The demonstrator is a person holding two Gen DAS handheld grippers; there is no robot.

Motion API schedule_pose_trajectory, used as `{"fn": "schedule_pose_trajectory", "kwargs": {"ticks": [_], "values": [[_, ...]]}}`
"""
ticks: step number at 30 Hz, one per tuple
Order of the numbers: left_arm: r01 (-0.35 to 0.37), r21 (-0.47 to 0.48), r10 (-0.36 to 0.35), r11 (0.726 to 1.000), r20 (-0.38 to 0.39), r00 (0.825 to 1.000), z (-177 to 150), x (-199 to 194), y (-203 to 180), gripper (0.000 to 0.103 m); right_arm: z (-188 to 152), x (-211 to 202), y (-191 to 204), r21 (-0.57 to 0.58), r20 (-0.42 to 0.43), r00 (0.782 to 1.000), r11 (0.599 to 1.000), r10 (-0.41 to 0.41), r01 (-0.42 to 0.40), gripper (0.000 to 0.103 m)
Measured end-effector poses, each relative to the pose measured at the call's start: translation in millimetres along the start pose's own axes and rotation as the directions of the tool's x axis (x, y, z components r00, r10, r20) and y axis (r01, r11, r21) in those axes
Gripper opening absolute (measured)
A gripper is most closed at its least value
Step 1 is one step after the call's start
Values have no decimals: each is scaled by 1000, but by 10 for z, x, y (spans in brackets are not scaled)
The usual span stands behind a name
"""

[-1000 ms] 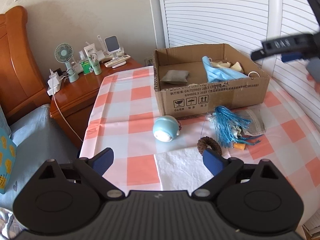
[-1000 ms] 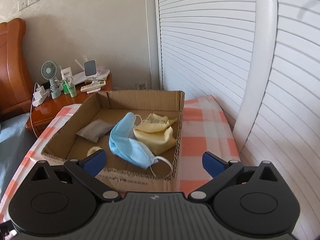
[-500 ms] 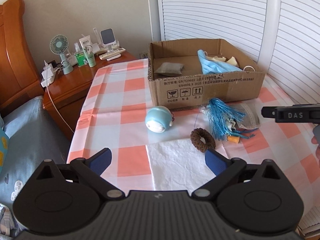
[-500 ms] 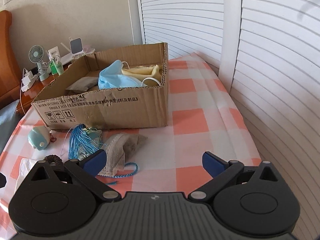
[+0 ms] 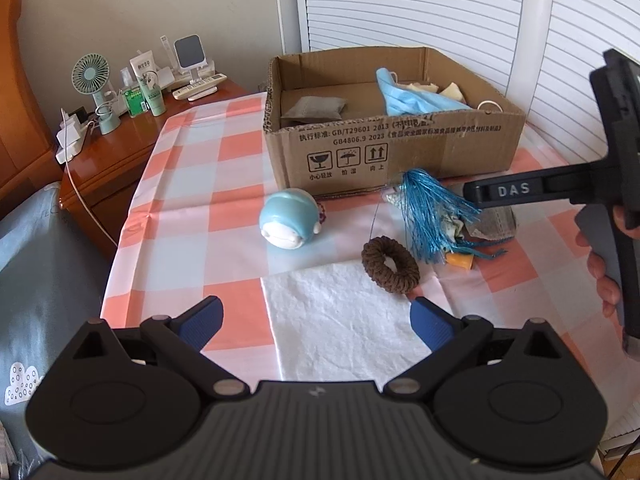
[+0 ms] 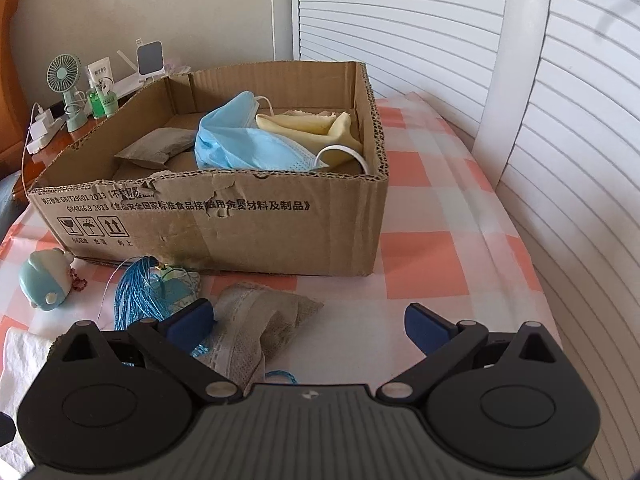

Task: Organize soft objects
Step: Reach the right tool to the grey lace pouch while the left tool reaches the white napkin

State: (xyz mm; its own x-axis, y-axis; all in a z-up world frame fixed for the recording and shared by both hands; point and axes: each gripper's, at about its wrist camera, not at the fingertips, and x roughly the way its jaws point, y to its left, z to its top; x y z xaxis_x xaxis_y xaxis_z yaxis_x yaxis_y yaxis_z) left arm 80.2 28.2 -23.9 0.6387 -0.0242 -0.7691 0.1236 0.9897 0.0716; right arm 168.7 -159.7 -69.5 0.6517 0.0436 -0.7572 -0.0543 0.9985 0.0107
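A cardboard box [image 5: 400,152] [image 6: 224,220] on the checked tablecloth holds a blue face mask [image 6: 244,144], a yellow cloth [image 6: 312,128] and a grey pouch [image 6: 156,148]. In front of the box lie a blue tassel [image 5: 426,212] [image 6: 134,296], a grey cloth mask [image 6: 256,324], a brown hair scrunchie [image 5: 390,259], a pale blue round toy [image 5: 290,224] [image 6: 44,280] and a white paper towel [image 5: 340,324]. My left gripper [image 5: 316,322] is open and empty above the paper towel. My right gripper [image 6: 308,322] is open just over the grey cloth mask, holding nothing.
A wooden nightstand [image 5: 120,152] at the left carries a small fan [image 5: 98,88], bottles and a phone stand. Slatted white doors [image 6: 440,40] rise behind and to the right of the table. Bedding [image 5: 36,264] lies left of the table edge.
The right gripper has come down from above the box to the table in front of it, over the grey cloth mask. The left gripper drew back slightly and stays open.
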Motion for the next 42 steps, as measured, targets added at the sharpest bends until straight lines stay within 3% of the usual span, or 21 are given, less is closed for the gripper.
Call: {"fn": "schedule_pose_trajectory", "kwargs": {"ticks": [7, 13, 17, 27, 31, 36, 42], "values": [[10, 4, -10, 1000, -21, 1000, 3, 69, -34, 100, -47, 76, 36, 4, -17, 1000, 1000, 6, -6, 103], [22, 7, -22, 1000, -32, 999, -21, 93, -61, 100, -91, 23, -200, 53, -14, 996, 995, -83, 83, 103], [38, -2, -38, 999, -49, 998, -45, 148, -64, 100, -169, -10, -332, 74, -14, 998, 995, -69, 70, 103], [118, -121, -132, 986, -112, 985, -144, 405, 72, 102, -244, -2, -265, -1, -15, 997, 997, -79, 79, 103], [67, -72, -75, 995, -112, 991, -204, 421, 104, 103, -258, -13, -281, -9, -15, 997, 998, -70, 69, 103], [65, -88, -74, 994, -101, 992, -261, 389, 286, 103, -278, -28, -283, -15, -9, 998, 998, -67, 67, 103], [87, -57, -93, 995, -97, 991, -218, 414, 142, 102, -282, -32, -284, -15, -5, 998, 998, -66, 66, 103]]}}
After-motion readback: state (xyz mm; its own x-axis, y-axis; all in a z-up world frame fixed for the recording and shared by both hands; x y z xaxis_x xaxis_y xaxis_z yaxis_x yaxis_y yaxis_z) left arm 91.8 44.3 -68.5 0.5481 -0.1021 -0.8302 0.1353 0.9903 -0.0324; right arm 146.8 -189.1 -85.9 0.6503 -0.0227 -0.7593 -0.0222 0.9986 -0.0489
